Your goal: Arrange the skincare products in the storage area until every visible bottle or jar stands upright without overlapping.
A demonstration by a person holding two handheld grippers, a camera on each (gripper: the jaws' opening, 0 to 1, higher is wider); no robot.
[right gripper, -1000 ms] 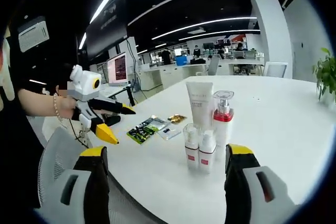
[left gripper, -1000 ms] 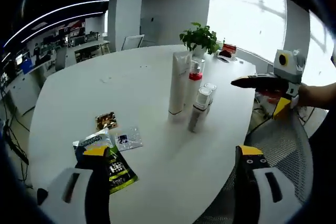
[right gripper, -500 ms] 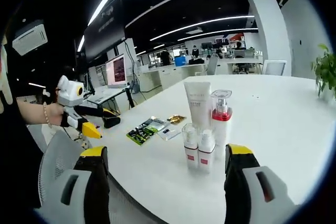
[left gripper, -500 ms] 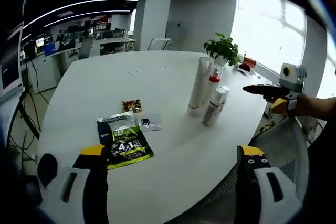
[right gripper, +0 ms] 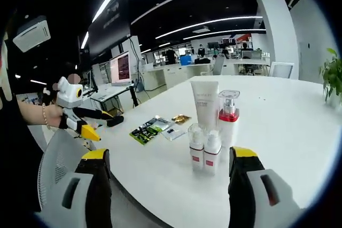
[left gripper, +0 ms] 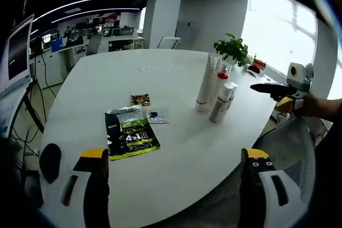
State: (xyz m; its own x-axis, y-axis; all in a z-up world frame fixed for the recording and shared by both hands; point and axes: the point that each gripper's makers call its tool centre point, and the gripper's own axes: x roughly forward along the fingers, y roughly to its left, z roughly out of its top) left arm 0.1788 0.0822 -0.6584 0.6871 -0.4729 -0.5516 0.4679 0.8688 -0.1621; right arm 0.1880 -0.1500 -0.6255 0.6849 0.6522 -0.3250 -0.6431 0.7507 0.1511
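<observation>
On the white table [right gripper: 288, 132], take the tall white tube [right gripper: 206, 103] as your marker. In the right gripper view, your left gripper [right gripper: 96, 124] hangs off the table's edge well to the left of the tube, its jaws spread with nothing between them. Between that gripper and the tube lie the flat sachets: a green packet [right gripper: 143, 133], a clear one [right gripper: 173, 133] and a small gold one [right gripper: 180, 118], all lying down. The tube stands upright. Just in front of it stand two small clear-capped bottles [right gripper: 206, 150], side by side and upright, and just right of it, touching or nearly so, stands the red-collared pump bottle [right gripper: 228, 115]. Your right gripper [right gripper: 168, 185] is held near the bottles, short of them, its jaws wide apart and empty. Far right of the tube sits a potted plant [right gripper: 332, 76].
</observation>
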